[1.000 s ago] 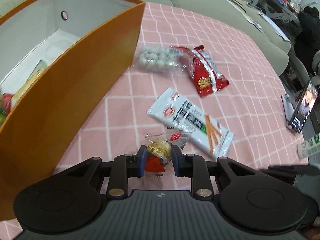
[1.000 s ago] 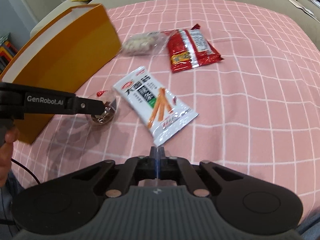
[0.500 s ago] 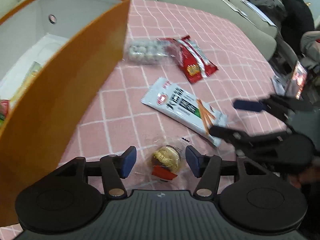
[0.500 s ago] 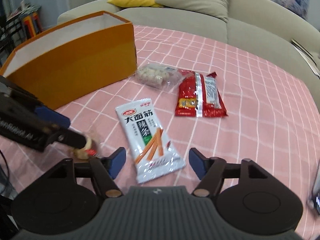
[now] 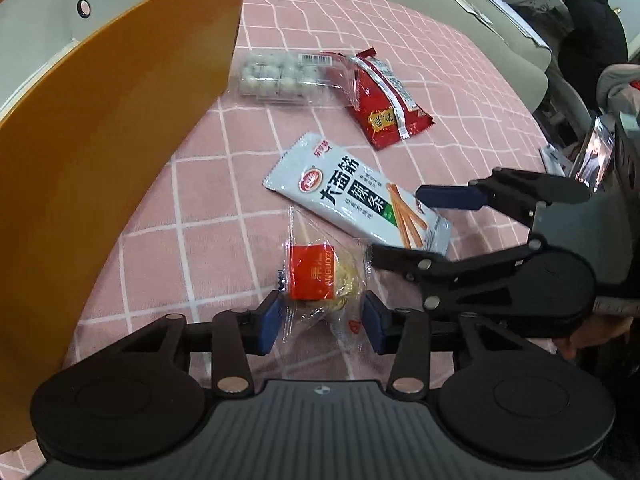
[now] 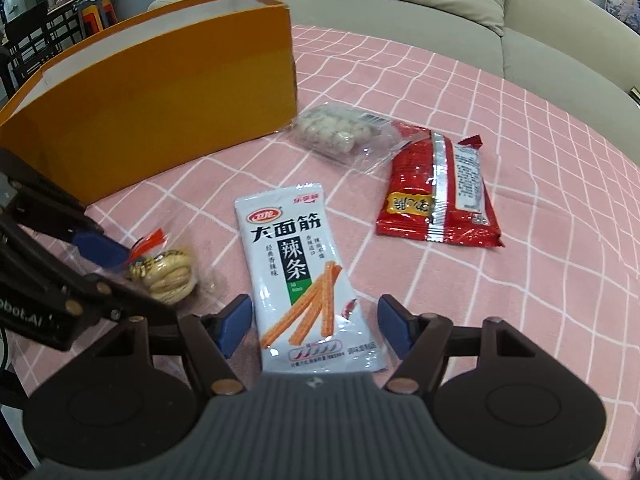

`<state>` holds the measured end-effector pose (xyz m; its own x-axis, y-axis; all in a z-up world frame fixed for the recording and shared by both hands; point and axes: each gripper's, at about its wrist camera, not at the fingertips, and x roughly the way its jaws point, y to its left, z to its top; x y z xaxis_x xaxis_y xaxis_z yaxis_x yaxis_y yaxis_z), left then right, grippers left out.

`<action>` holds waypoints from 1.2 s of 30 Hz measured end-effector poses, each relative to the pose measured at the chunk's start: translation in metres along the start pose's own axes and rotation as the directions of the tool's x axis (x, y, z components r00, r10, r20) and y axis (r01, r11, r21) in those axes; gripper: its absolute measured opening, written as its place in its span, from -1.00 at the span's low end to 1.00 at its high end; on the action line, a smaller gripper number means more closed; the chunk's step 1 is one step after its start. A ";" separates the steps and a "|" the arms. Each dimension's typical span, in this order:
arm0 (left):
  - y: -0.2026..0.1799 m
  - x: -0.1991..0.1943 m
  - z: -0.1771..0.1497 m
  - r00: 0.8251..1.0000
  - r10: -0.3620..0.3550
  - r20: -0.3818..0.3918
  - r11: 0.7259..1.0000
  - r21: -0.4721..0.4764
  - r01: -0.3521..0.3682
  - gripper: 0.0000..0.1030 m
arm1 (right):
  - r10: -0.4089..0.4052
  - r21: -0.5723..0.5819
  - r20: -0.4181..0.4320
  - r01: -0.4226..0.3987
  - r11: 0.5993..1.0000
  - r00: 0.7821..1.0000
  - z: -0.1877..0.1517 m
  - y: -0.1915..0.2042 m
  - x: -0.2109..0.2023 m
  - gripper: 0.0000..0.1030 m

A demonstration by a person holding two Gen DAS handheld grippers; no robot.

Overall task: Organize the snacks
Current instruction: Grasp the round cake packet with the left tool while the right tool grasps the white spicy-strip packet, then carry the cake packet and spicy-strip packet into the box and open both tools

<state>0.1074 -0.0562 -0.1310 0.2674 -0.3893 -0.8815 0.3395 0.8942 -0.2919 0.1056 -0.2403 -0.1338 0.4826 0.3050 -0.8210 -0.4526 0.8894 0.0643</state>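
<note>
While both grippers hover low over the pink-checked desk [image 6: 520,160], 2 items sit between spread jaws. Right gripper [image 6: 316,326]: released, straddling the white snack packet [image 6: 306,280], long axis running straight ahead. Left gripper [image 5: 322,322]: released, flanking the clear-wrapped biscuit [image 5: 326,276]. Orange box [image 5: 120,140] lies left.

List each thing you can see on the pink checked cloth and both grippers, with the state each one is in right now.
Left gripper: open, straddling the pastry pack.
Right gripper: open, straddling the white spicy-strip packet's near end.
Pastry pack: sealed, lying on the cloth.
White spicy-strip packet: sealed, flat, face up.
Red snack packet: sealed, flat.
Clear tray of round sweets: wrapped, beside the box.
Orange box: open-topped, upright.
</note>
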 end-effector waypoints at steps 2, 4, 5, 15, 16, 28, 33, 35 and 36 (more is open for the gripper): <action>-0.001 -0.001 0.002 1.000 0.000 0.004 1.000 0.003 0.000 0.00 | 0.003 -0.016 0.003 -0.003 1.000 1.000 0.000 0.004 0.000 0.33; 0.000 -0.004 0.001 1.000 -0.002 0.023 1.000 0.007 0.002 0.06 | 0.004 -0.029 0.003 -0.004 1.000 1.000 0.000 0.005 0.001 0.33; 0.000 -0.006 0.002 1.000 -0.007 0.029 1.000 0.006 0.007 0.13 | 0.005 -0.032 0.003 -0.005 0.999 1.000 0.000 0.006 0.001 0.33; 0.007 -0.003 0.014 0.998 -0.032 0.047 0.998 -0.054 0.035 0.03 | 0.012 -0.024 0.011 -0.012 1.000 1.000 -0.001 0.004 0.001 0.33; 0.008 -0.001 0.014 0.998 -0.043 0.042 0.997 -0.064 0.046 0.00 | 0.011 -0.022 0.012 -0.011 1.000 1.000 -0.001 0.005 0.001 0.33; 0.005 0.005 0.015 0.999 0.004 0.051 0.993 -0.116 0.002 -0.15 | -0.018 -0.038 0.051 0.020 0.999 0.999 0.003 0.010 0.004 0.01; -0.004 0.004 0.012 0.997 0.052 0.057 0.993 -0.110 -0.046 -0.25 | -0.063 0.016 0.038 0.063 0.998 0.997 0.001 0.016 0.002 -0.06; -0.005 0.000 0.012 0.996 0.069 0.059 0.992 -0.110 -0.062 -0.26 | -0.077 0.038 0.030 0.076 0.996 0.997 0.001 0.019 0.001 -0.08; -0.006 -0.003 0.010 0.995 0.069 0.066 0.992 -0.110 -0.062 -0.26 | -0.076 0.053 0.025 0.074 0.996 0.997 0.001 0.019 0.000 -0.09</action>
<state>0.1139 -0.0621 -0.1224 0.3490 -0.3401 -0.8732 0.2214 0.9354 -0.2758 0.0981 -0.2234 -0.1318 0.5342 0.2451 -0.8090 -0.3752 0.9264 0.0329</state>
